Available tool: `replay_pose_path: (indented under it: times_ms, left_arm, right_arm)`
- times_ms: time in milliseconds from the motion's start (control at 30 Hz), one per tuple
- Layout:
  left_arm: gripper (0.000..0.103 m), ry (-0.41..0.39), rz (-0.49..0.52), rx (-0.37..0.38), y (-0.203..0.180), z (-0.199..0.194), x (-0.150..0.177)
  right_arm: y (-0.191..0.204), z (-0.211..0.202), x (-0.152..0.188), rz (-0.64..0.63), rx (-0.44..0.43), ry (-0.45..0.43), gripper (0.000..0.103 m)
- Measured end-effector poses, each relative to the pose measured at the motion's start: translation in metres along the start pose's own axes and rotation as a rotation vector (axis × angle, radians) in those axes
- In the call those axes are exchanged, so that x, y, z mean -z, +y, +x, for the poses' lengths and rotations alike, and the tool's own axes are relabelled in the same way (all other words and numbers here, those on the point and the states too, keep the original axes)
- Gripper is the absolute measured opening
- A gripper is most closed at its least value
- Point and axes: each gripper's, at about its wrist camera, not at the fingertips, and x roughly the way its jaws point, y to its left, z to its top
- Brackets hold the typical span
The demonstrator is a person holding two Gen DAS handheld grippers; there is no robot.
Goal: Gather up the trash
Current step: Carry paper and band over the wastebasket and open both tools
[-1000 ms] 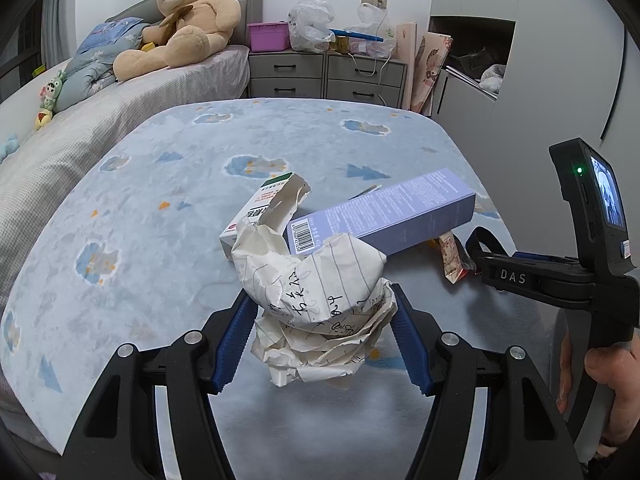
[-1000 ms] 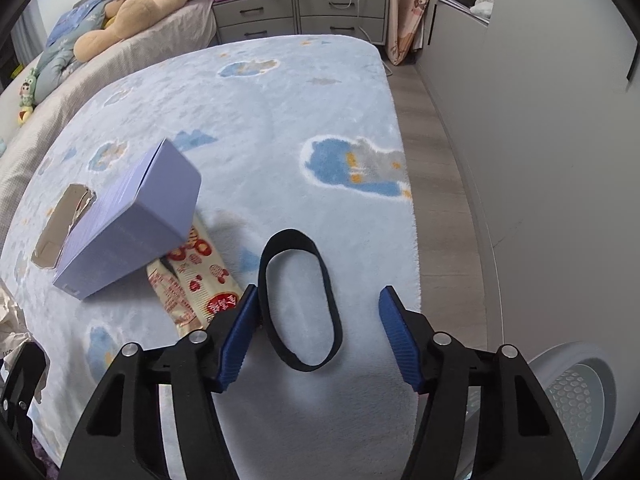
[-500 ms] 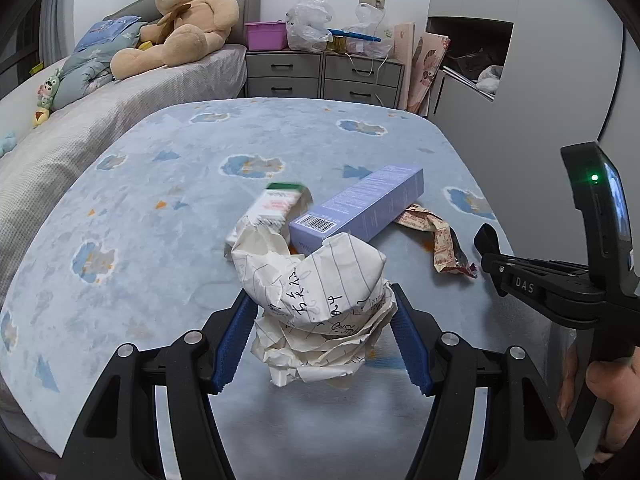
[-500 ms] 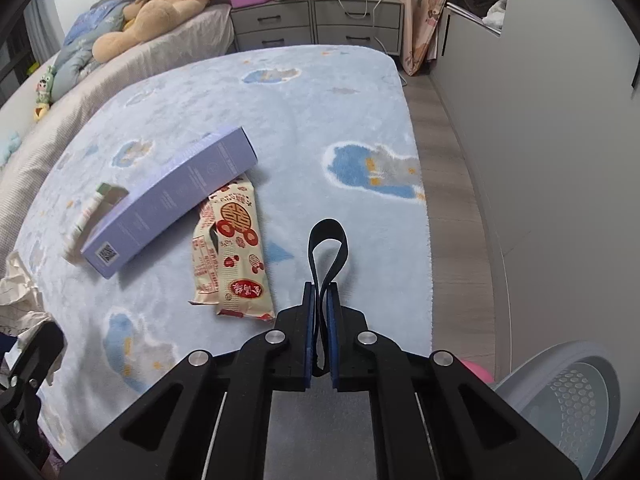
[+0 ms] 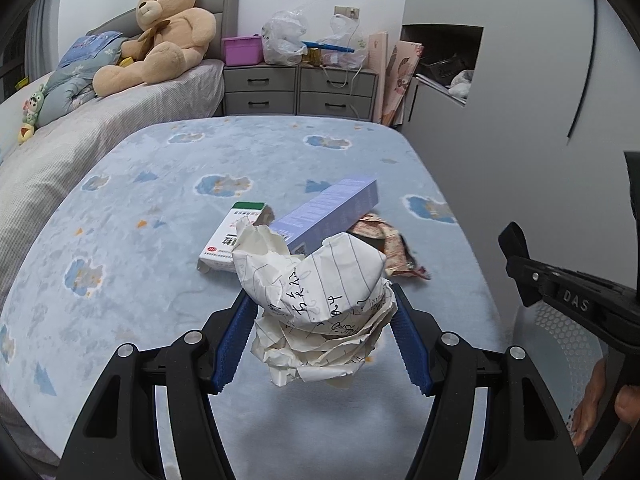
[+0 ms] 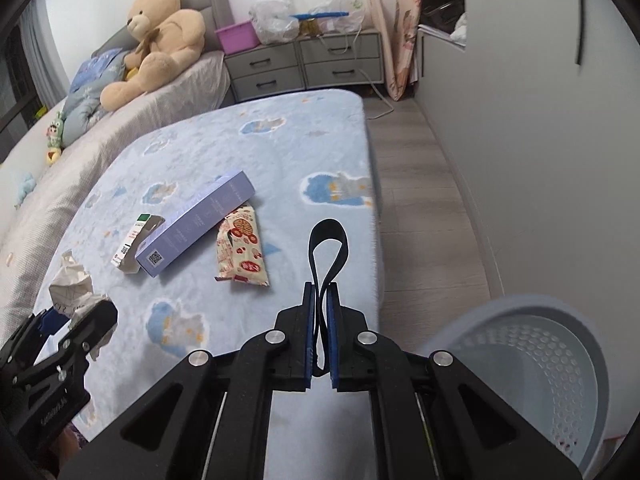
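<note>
My left gripper (image 5: 320,336) is shut on a crumpled ball of lined paper (image 5: 320,304), held above the blue rug (image 5: 160,208); the paper also shows in the right wrist view (image 6: 70,286). My right gripper (image 6: 320,336) is shut on a black band loop (image 6: 328,248), lifted above the rug's right edge. On the rug lie a long lilac box (image 6: 196,224), a white and green carton (image 6: 134,242) and a red and white snack wrapper (image 6: 242,256). A pale blue perforated bin (image 6: 532,376) stands on the floor at lower right.
A bed (image 5: 80,128) with a teddy bear (image 5: 160,32) lies to the left. Grey drawers (image 5: 300,88) with bags stand at the far wall. A grey wardrobe (image 6: 540,120) lines the right side, with wood floor (image 6: 420,184) between it and the rug.
My right gripper closed on the black band and lifted it off the rug toward the right. The bin has come further into the right wrist view. The left gripper has risen with the paper.
</note>
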Motion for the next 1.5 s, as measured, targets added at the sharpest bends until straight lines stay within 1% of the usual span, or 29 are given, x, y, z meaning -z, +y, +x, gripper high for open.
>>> replay_pose_path:
  times_ms: [133,433,600,767,967,1233,1367,1500]
  left_arm:
    - [0.064,-0.019,0.022,0.038,-0.016,-0.014,0.0]
    - [0.064,-0.056,0.106,0.14,-0.068,-0.045,0.008]
    - [0.064,-0.053,0.163,0.189,-0.103,-0.053,0.018]
    - [0.064,-0.025,0.224,0.251,-0.139,-0.056,0.031]
    - [0.064,0.007,0.281,0.298,-0.173,-0.052,0.042]
    - [0.064,0.053,0.336,0.342,-0.206,-0.035,0.044]
    - [0.064,0.061,0.361,0.361,-0.221,-0.028,0.042]
    - [0.064,0.059,0.375,0.372,-0.226,-0.026,0.044]
  right_arm:
    - [-0.018,-0.026,0.018,0.032,0.028,-0.02,0.007]
    - [-0.059,-0.078,0.059,0.072,0.105,-0.05,0.007]
    - [-0.088,-0.104,0.083,0.109,0.143,-0.055,0.007]
    - [-0.116,-0.122,0.1,0.167,0.153,-0.076,0.007]
    - [-0.142,-0.132,0.112,0.221,0.148,-0.095,0.007]
    - [-0.175,-0.137,0.123,0.302,0.144,-0.096,0.008]
    - [-0.176,-0.133,0.124,0.293,0.134,-0.078,0.008]
    - [-0.175,-0.132,0.125,0.275,0.136,-0.068,0.01]
